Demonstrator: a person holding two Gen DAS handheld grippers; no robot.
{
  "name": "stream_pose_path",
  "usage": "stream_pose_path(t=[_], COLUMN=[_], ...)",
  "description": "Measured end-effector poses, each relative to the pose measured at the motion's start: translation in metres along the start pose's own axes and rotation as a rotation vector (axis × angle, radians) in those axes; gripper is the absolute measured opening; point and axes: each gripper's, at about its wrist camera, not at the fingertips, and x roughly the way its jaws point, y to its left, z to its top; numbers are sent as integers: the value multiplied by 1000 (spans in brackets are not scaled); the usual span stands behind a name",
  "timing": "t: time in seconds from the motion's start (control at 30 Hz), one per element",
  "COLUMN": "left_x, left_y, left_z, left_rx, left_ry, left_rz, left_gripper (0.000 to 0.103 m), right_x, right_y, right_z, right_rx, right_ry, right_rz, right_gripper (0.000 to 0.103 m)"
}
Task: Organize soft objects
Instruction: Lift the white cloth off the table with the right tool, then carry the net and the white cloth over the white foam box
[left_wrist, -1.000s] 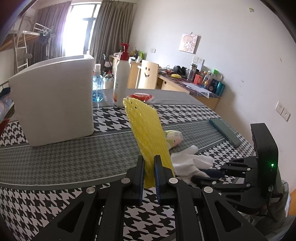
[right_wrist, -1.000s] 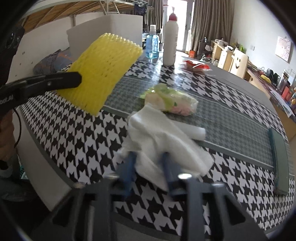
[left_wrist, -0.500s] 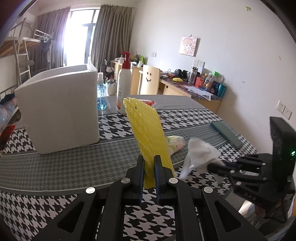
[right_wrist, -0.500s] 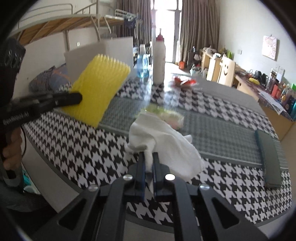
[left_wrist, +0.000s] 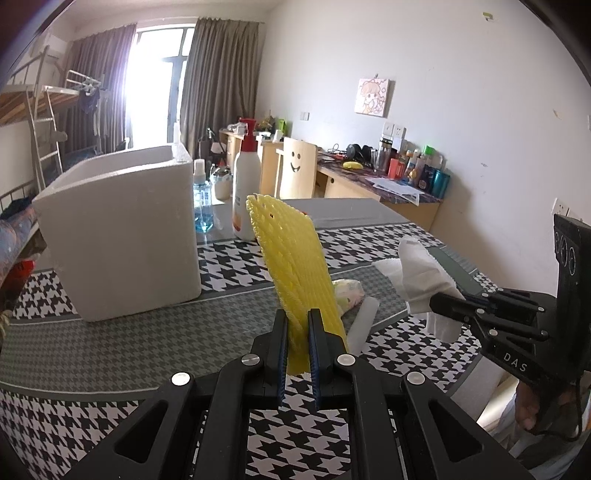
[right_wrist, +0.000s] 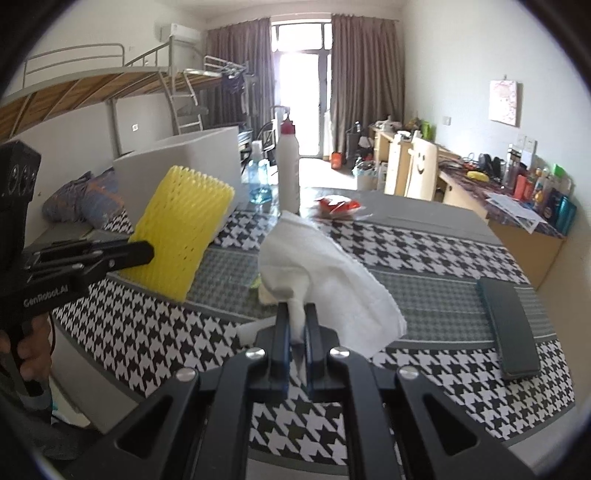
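Observation:
My left gripper (left_wrist: 296, 319) is shut on a yellow foam net sleeve (left_wrist: 291, 266) and holds it upright above the table; the sleeve also shows in the right wrist view (right_wrist: 181, 232). My right gripper (right_wrist: 296, 314) is shut on a white cloth (right_wrist: 325, 273), lifted off the table; the cloth also shows in the left wrist view (left_wrist: 419, 273). A pale patterned soft bundle (left_wrist: 349, 291) and a white foam tube (left_wrist: 364, 321) lie on the table between the grippers. A white foam box (left_wrist: 122, 229) stands open-topped at the left.
A white pump bottle (left_wrist: 245, 177) and a blue spray bottle (left_wrist: 203, 203) stand behind the box. A red packet (right_wrist: 336, 205) lies at the far side. A dark flat case (right_wrist: 511, 328) lies at the right. The houndstooth table edge (right_wrist: 406, 439) is near.
My right gripper shut on the white cloth and lifted it off the table. My left gripper also rose with the yellow sleeve still in it.

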Motion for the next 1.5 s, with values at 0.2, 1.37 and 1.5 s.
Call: stream_pose_path(t=[0.2, 1.37, 1.5], left_x=[-3, -9, -9], left_y=[-2, -3, -2], left_z=[4, 47, 52], left_rx=[15, 80, 83], left_ry=[-15, -99, -113], left_rz=[3, 34, 48], left_gripper=[11, 11, 11], right_x=[-2, -3, -6], right_y=[-1, 1, 0], right_z=[5, 48, 54], right_rx=[23, 37, 40], right_ry=[-29, -148, -166], right_rz=[-16, -21, -21], right_gripper=[9, 9, 9])
